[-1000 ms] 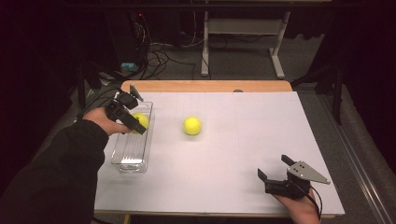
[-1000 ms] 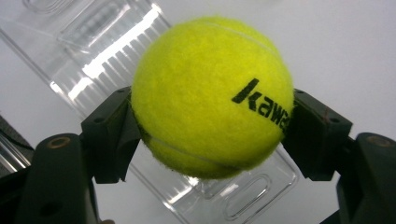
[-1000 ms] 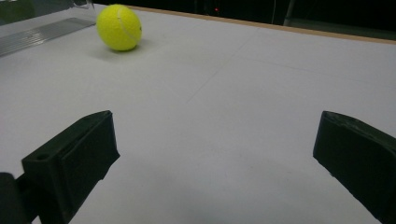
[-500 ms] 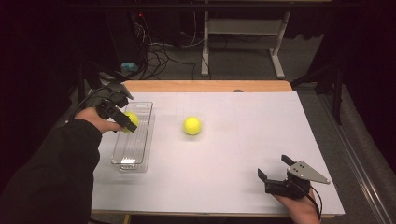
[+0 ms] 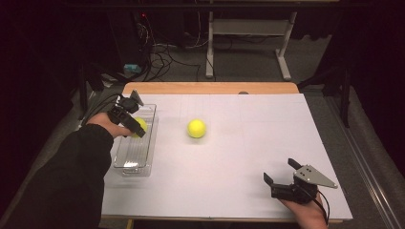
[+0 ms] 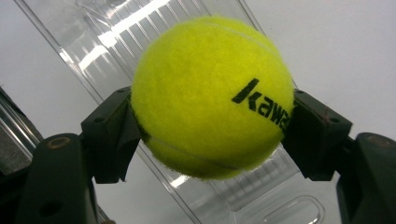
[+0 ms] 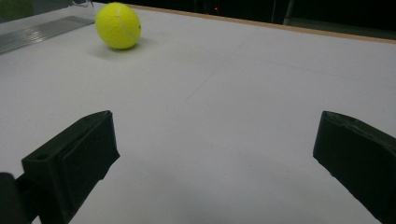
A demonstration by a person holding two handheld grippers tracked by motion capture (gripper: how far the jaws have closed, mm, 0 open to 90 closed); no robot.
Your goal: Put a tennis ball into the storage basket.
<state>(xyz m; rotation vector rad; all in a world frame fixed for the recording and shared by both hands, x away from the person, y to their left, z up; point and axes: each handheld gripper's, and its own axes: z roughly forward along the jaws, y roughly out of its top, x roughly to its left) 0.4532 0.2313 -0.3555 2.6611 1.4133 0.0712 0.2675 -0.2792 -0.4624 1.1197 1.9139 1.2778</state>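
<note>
Over the clear box: the left hand-held gripper (image 5: 136, 125) holds one yellow ball (image 6: 212, 95) up in the air — its two black jaws are closed on the ball's sides, and the ball sits between them, not yet down.
Box: a long see-through plastic box (image 5: 125, 164) lies at the left side of the bench (image 5: 239, 157). Its floor has thin ridges that shine in the light. I see nothing lying in the part of the box that shows.
Held ball: round and fuzzy, bright yellow-green, with black letters printed on it and a thin curved seam.
Other ball: a second yellow ball (image 5: 196, 129) rests on the bench, near the box but apart from it, with nothing touching it. It looks fuzzy too, with a pale seam line, as the right gripper view (image 7: 117, 25) shows.
Right hand-held gripper: the right hand-held gripper (image 5: 282, 177) is low at the near right corner of the bench — its jaws are wide apart and hold nothing. It is well apart from both balls.
Bench: flat, white and smooth, with a wooden strip along the far edge.
Done, I think: one ball is picked up and brought above the box.
Left to do, I think: let that ball go into the box, then fetch the ball on the bench and put it in as well. So the job looks less than half done.
</note>
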